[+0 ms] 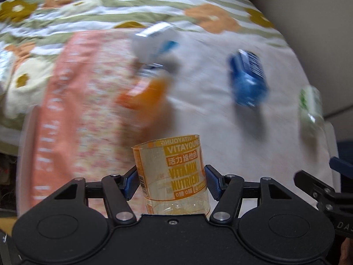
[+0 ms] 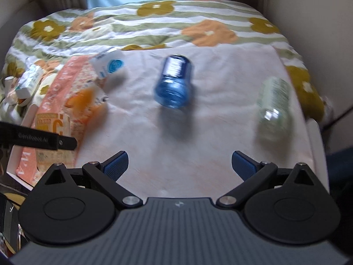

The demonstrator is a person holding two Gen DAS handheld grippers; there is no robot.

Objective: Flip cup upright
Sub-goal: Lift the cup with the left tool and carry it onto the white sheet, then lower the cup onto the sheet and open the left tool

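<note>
Floral quilt [image 2: 154, 24] across the bed, overlaid with a pale cloth [image 2: 209, 114] and an orange-patterned cloth [image 1: 72, 101].

Clear cup [image 1: 174, 176] with orange VITAYOUNG label: raised above the pale cloth, long axis near vertical, open rim toward the bed's far side, print reading right way up.

Lying on their sides on the pale cloth: blue cup [image 2: 174, 84] at centre, pale green cup [image 2: 274, 103] toward the right edge, orange cup [image 2: 88, 101] and white-and-blue carton [image 2: 110, 66] to the left. All blurred, all well apart from the clear cup. Small boxes [image 2: 28, 81] at the bed's left margin.

Left gripper [image 1: 171, 182]: jaws partly closed, blue pads [image 1: 213, 182] pressed on both sides of the clear cup's label.

Right gripper [image 2: 179, 164]: jaws spread wide, holding nothing, above bare cloth short of the blue cup.
</note>
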